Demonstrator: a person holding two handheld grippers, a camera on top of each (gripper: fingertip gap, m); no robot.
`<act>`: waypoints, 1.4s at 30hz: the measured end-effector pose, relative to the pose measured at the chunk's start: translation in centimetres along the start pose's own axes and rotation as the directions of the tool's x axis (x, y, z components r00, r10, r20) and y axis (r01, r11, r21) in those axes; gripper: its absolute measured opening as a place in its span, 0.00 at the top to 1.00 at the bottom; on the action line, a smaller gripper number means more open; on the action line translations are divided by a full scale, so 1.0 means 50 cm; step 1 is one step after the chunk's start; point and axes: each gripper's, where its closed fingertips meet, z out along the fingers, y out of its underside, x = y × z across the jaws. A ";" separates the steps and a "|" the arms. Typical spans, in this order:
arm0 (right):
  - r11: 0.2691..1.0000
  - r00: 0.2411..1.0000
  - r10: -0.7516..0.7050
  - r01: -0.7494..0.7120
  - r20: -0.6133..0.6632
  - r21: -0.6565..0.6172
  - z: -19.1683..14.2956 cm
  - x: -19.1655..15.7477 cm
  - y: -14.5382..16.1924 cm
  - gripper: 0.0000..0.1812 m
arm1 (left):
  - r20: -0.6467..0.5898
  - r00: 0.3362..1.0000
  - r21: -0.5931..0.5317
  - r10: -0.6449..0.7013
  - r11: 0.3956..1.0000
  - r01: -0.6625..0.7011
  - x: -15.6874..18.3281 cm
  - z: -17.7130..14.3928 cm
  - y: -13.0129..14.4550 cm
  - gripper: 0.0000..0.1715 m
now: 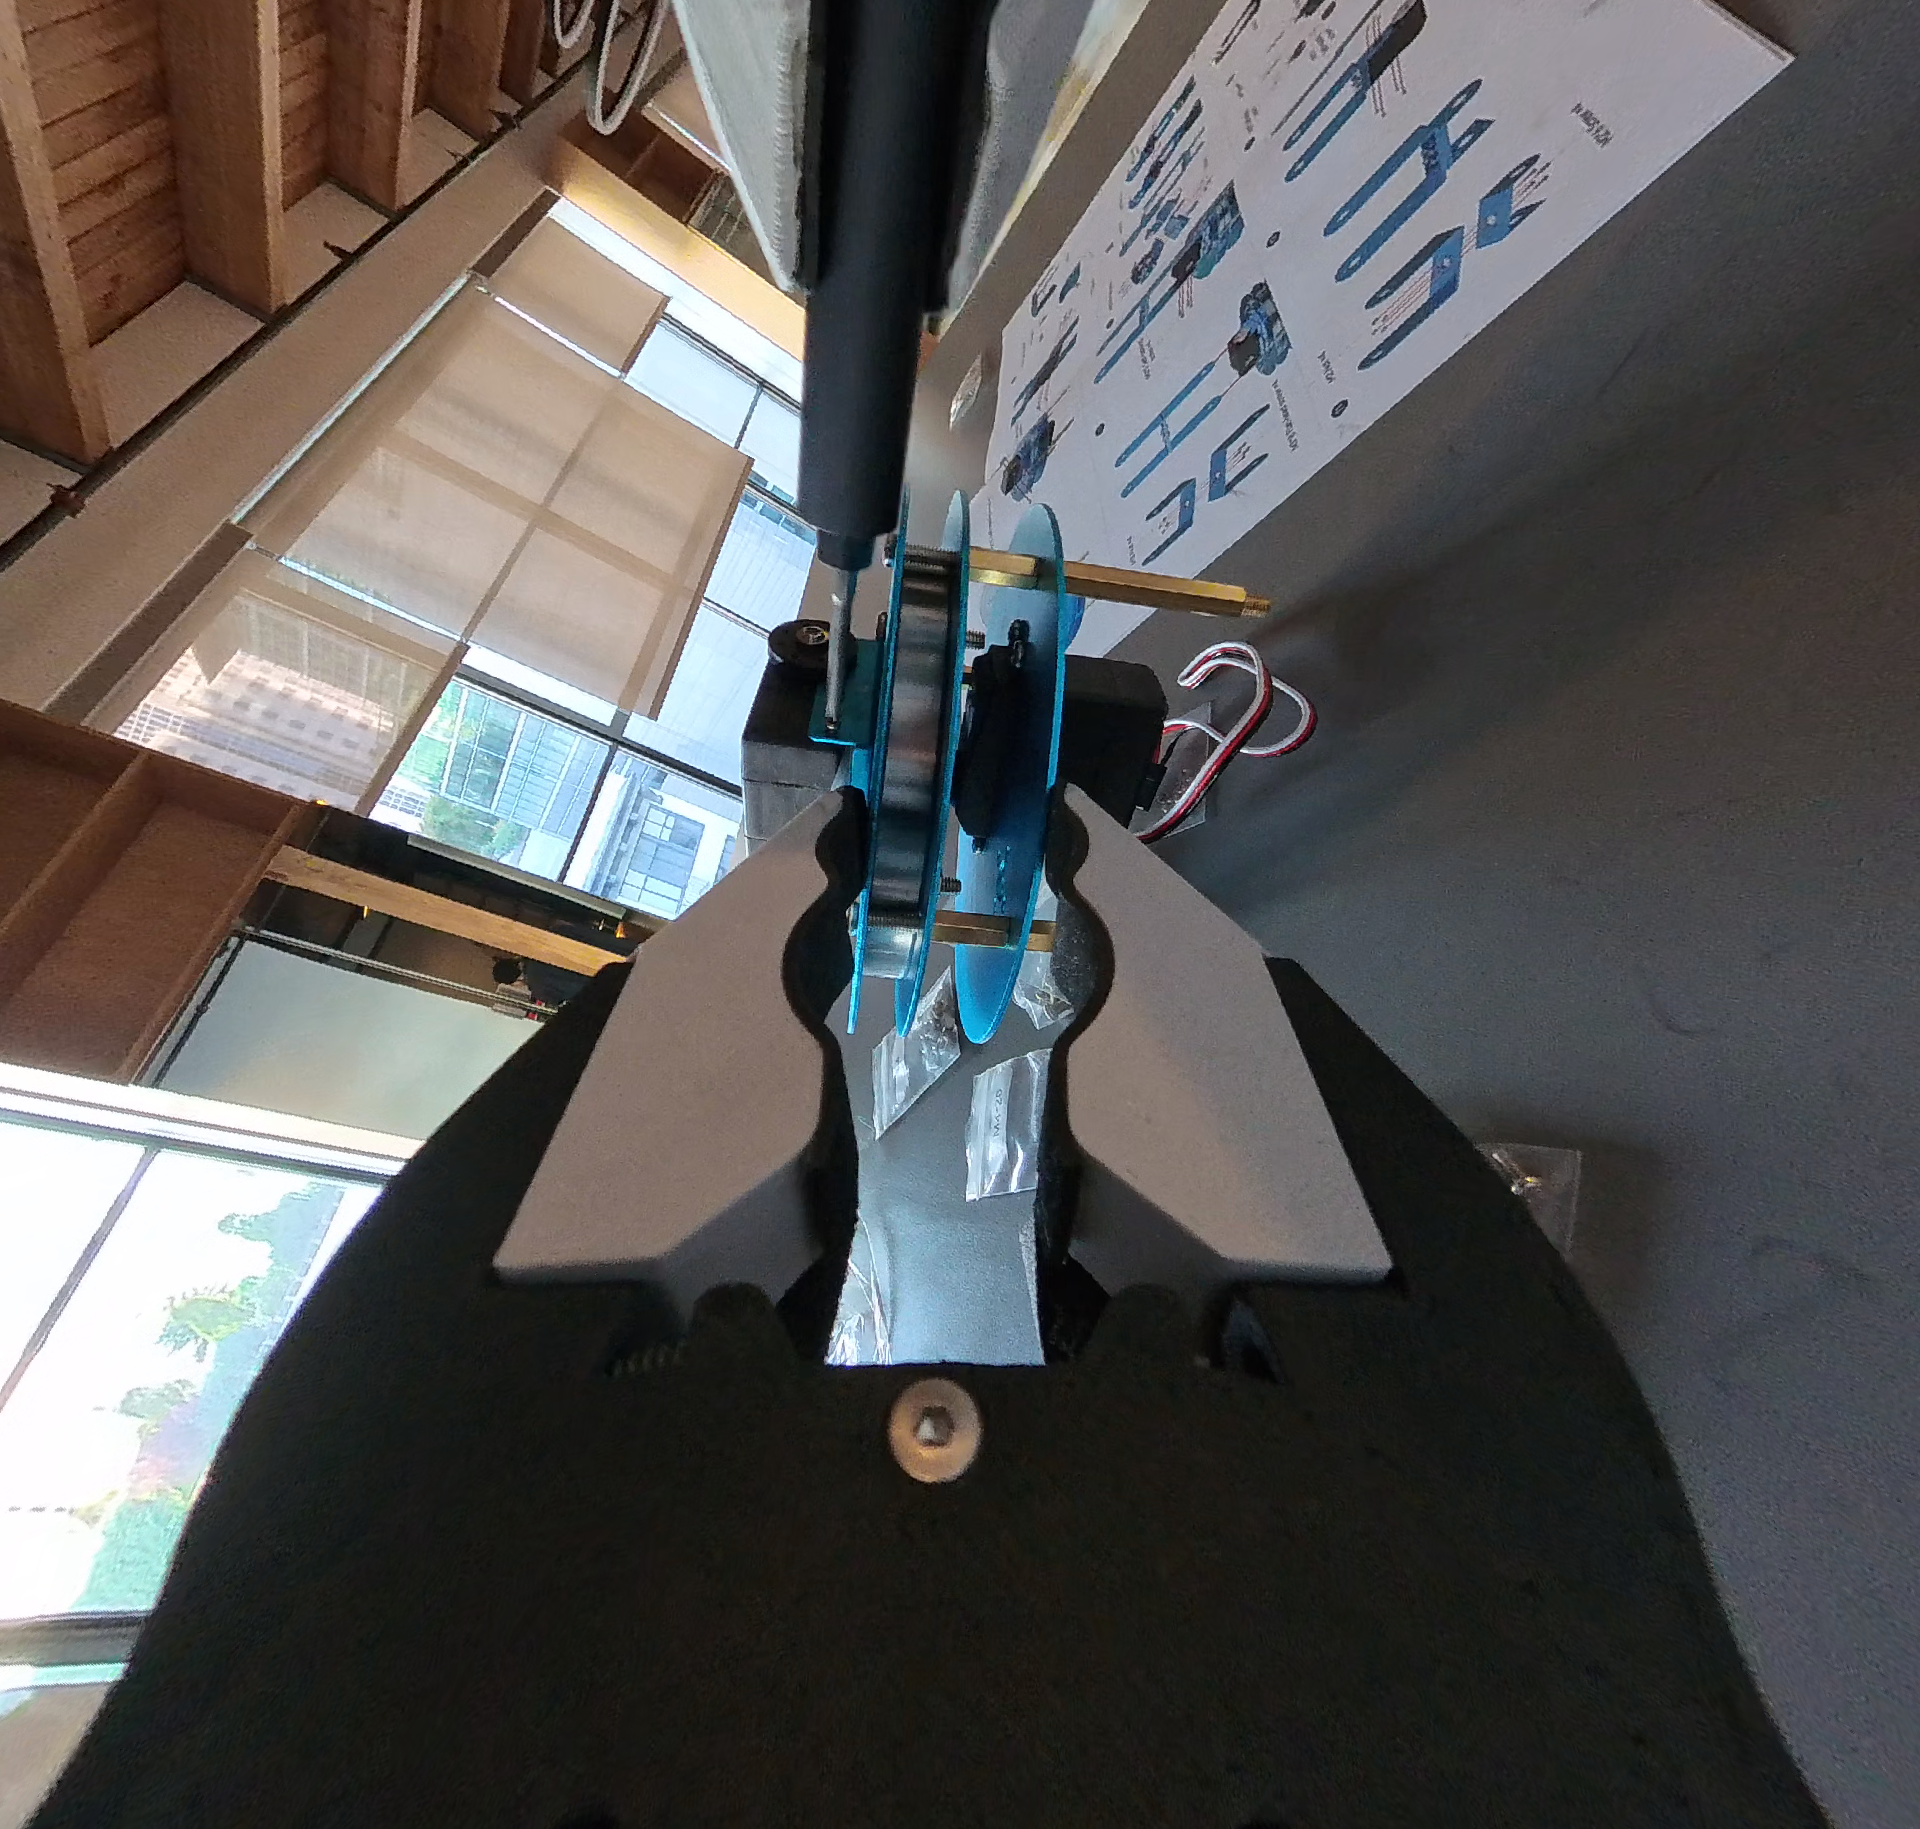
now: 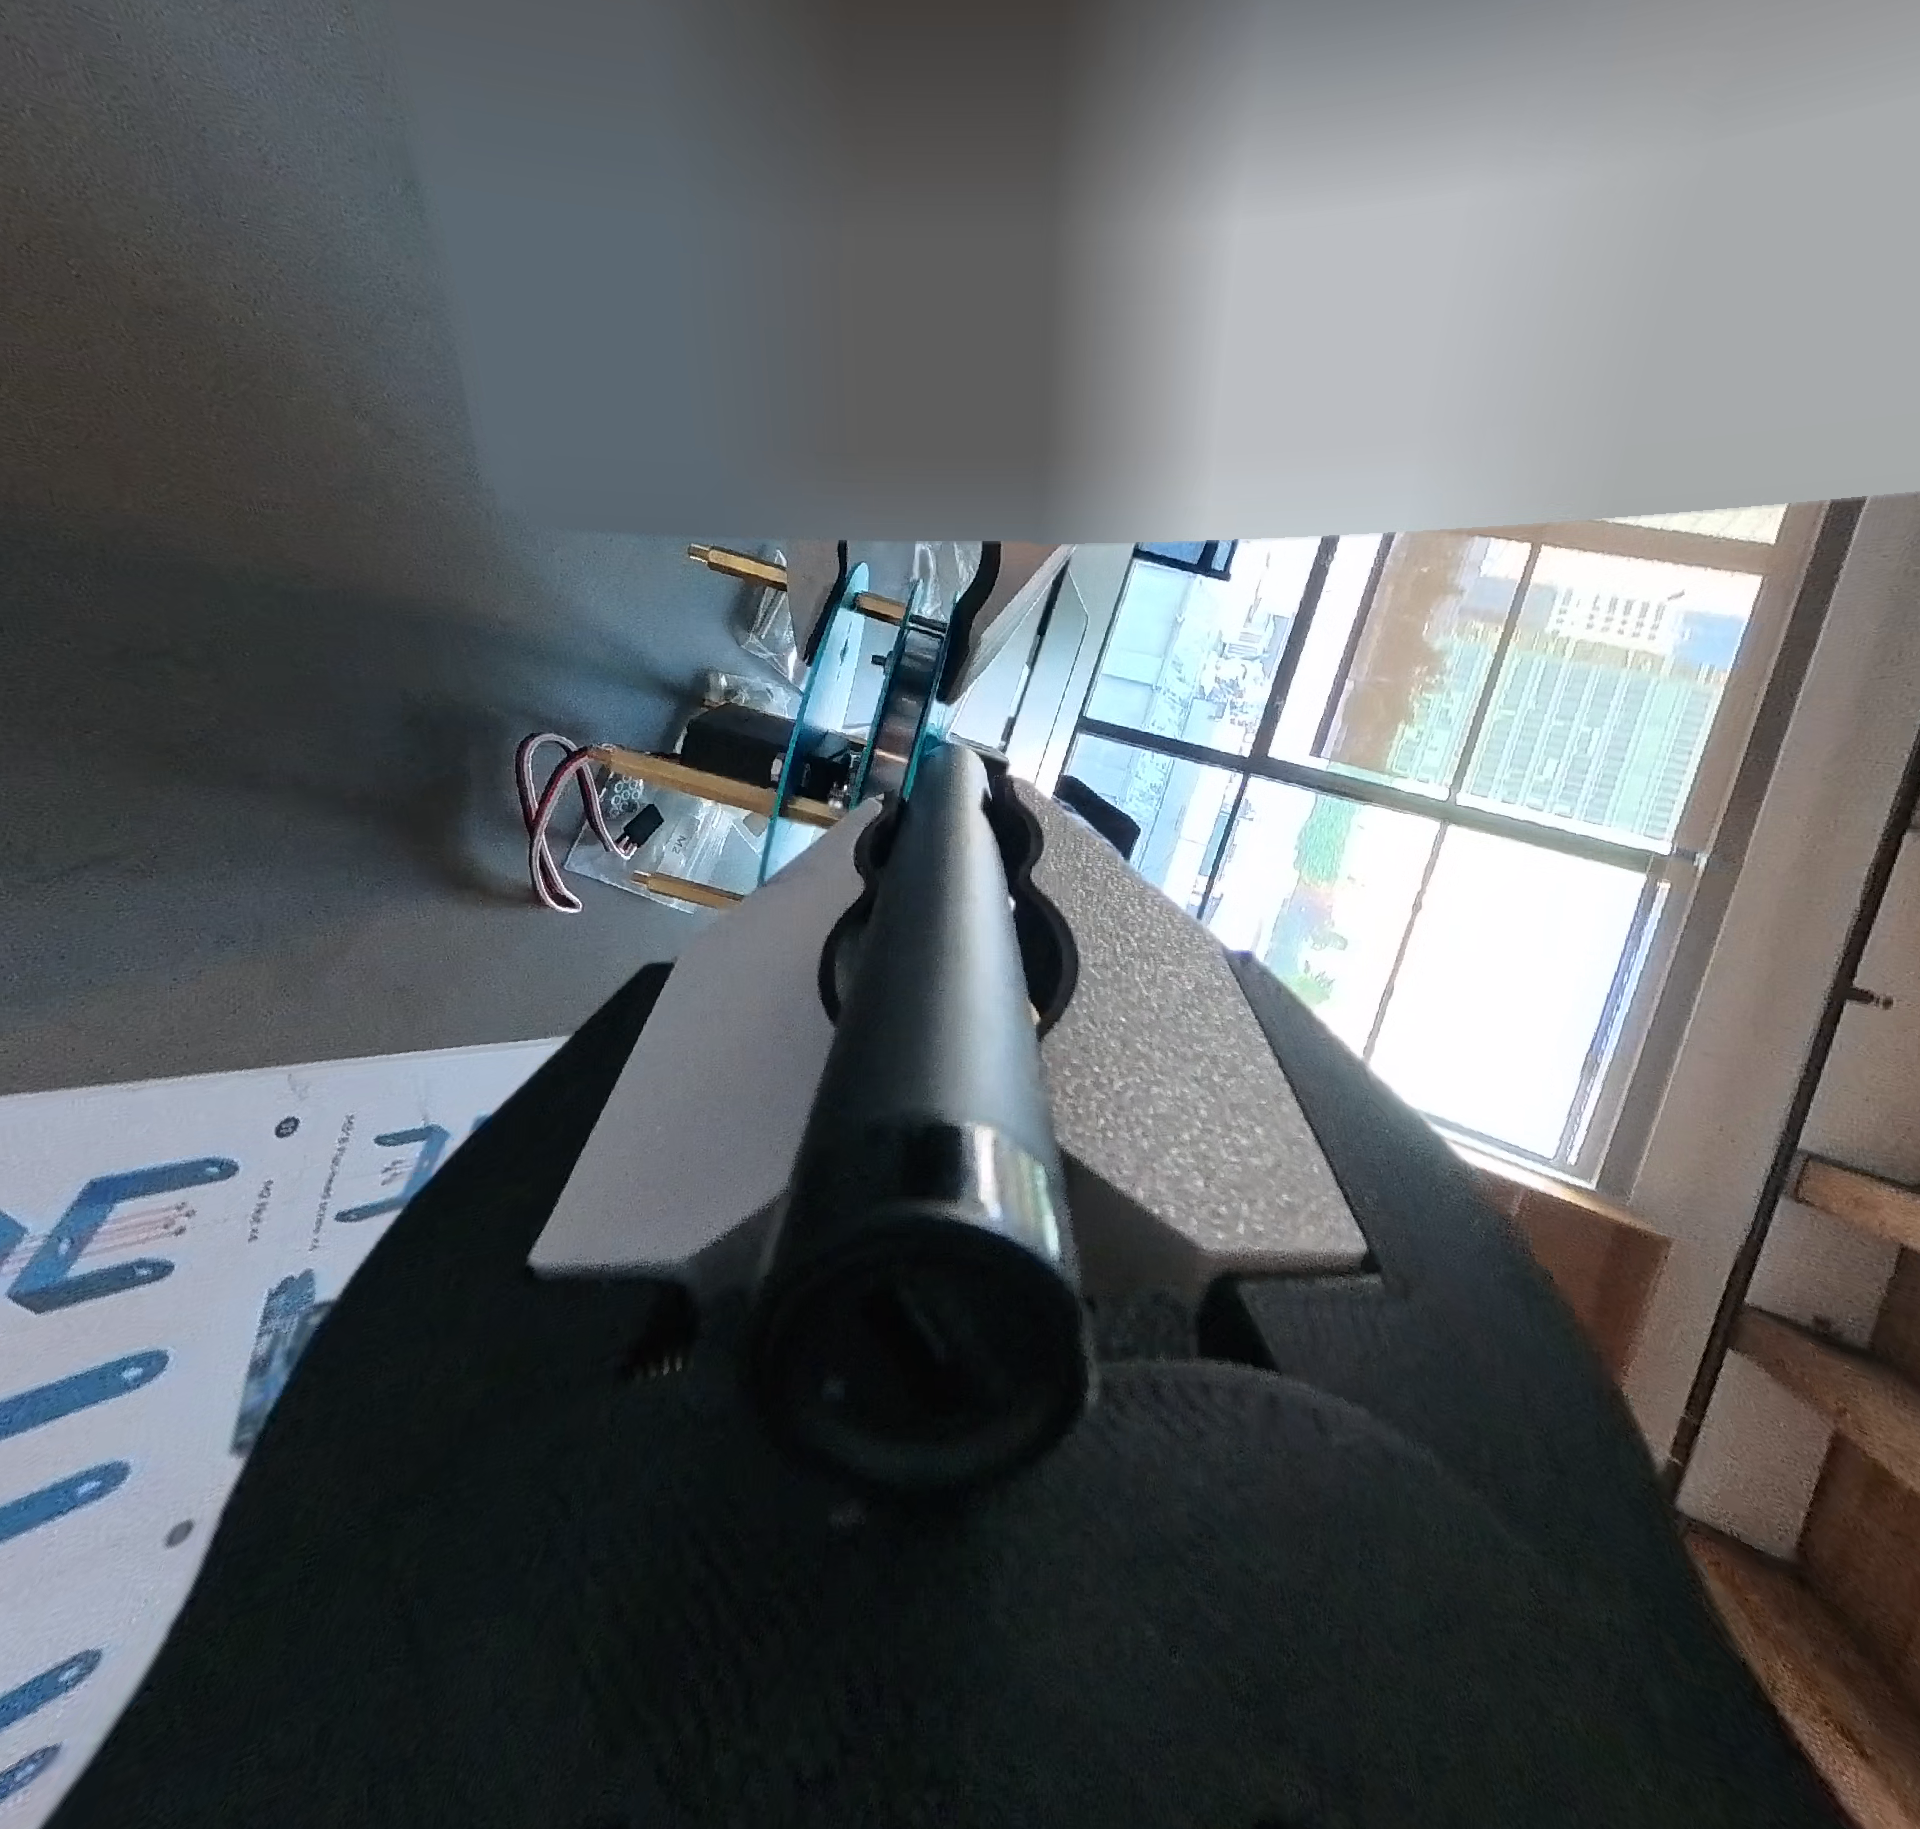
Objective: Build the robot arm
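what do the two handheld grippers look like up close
Both match. The left tongs and right tongs have flat grey wedge-shaped fingers with scalloped black inner pads, on a rough black body. A silver hex screw sits centred on the left body.

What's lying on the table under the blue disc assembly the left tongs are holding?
Beneath the blue disc assembly, small clear bags of hardware lie on the grey table. The left tongs and the discs hide whatever sits directly below them.
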 end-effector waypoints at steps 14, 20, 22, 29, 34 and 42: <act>0.943 0.941 0.330 -0.325 -0.074 0.064 0.003 0.009 0.016 0.91 | 0.002 1.000 -0.002 -0.029 1.000 0.029 -0.006 0.002 0.004 0.81; 0.891 0.888 0.451 -0.443 -0.092 0.095 0.002 0.011 0.020 0.91 | 0.005 1.000 -0.005 -0.027 1.000 0.027 -0.006 0.003 0.004 0.81; 0.874 0.870 0.484 -0.475 -0.096 0.098 0.001 0.012 0.021 0.91 | 0.006 1.000 -0.006 -0.028 1.000 0.028 -0.006 0.004 0.003 0.81; 0.762 0.754 0.647 -0.641 -0.110 0.090 0.000 0.019 0.022 0.92 | 0.011 1.000 -0.013 -0.026 1.000 0.026 -0.006 0.005 0.002 0.81; 0.660 0.645 0.750 -0.745 -0.148 0.097 0.000 0.022 0.021 0.91 | 0.012 1.000 -0.013 -0.021 1.000 0.021 -0.005 0.006 0.002 0.81; 0.455 0.415 0.878 -0.879 -0.237 0.143 0.004 0.022 0.030 0.91 | 0.019 0.998 -0.024 -0.053 0.998 0.053 -0.011 0.009 0.004 0.81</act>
